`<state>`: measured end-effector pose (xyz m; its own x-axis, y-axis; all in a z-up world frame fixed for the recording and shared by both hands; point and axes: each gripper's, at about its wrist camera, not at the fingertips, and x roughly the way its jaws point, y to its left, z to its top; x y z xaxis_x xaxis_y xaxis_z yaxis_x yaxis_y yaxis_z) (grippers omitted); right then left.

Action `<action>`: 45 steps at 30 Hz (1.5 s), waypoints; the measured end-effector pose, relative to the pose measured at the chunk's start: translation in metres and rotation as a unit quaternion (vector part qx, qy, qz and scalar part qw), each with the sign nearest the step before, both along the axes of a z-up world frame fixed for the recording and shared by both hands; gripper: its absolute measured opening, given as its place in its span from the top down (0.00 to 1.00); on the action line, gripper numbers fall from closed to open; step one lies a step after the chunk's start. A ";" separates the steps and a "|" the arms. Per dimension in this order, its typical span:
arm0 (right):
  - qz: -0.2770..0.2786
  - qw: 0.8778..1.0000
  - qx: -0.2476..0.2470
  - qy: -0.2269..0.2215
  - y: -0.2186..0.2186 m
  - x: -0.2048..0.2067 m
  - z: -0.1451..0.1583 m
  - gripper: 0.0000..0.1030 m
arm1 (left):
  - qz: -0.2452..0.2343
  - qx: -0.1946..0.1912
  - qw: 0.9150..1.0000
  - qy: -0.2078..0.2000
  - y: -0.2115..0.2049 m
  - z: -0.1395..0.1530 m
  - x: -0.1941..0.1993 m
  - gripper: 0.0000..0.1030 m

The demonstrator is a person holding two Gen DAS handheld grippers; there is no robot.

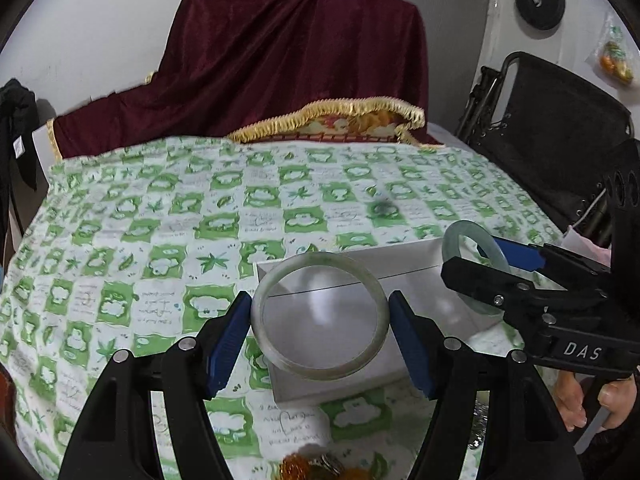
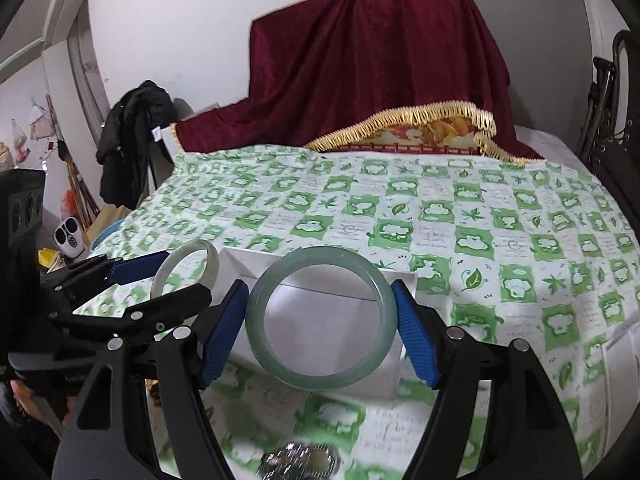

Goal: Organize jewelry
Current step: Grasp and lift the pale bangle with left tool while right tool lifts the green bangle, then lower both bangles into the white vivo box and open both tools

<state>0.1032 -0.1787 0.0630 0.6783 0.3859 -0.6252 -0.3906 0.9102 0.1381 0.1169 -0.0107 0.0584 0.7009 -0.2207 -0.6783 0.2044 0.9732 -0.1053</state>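
A pale whitish-green bangle (image 1: 320,316) and a darker grey-green bangle (image 2: 322,318) are each pinched between blue pads above a white box (image 1: 360,280).

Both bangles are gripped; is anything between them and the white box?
Nothing visible. The left gripper holds the pale bangle and the right gripper the greener bangle, both hanging over the white box.

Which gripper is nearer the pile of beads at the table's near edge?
Hard to call. The orange beads lie just under the left gripper; a silvery pile lies just under the right gripper. Each holds a bangle above the white box.
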 end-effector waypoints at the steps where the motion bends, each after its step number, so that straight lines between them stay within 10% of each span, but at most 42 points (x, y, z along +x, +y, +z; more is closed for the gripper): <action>1: -0.002 1.000 0.001 0.005 0.000 0.004 -0.003 0.32 | 0.001 0.002 1.000 0.002 0.000 -0.003 0.001 0.32; 9: -0.004 1.000 -0.004 0.029 -0.002 0.018 -0.024 0.32 | -0.001 0.018 1.000 0.001 -0.004 -0.012 0.004 0.32; 18: -0.020 0.998 0.050 -0.013 -0.021 0.007 -0.008 0.19 | 0.034 -0.003 0.998 -0.052 0.014 0.008 -0.015 0.03; 22: -0.049 0.995 0.075 -0.047 -0.035 -0.004 0.000 0.05 | 0.064 -0.018 0.996 -0.067 0.029 0.010 -0.024 0.03; 45: -0.121 0.989 0.081 -0.024 -0.080 -0.049 -0.022 0.04 | 0.065 -0.020 0.998 -0.013 0.043 -0.029 -0.093 0.03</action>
<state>0.0540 -0.2590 0.0407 0.7907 0.3019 -0.5326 -0.1744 0.9450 0.2767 0.0242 0.0326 0.0295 0.7431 -0.1532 -0.6514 0.0798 0.9868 -0.1411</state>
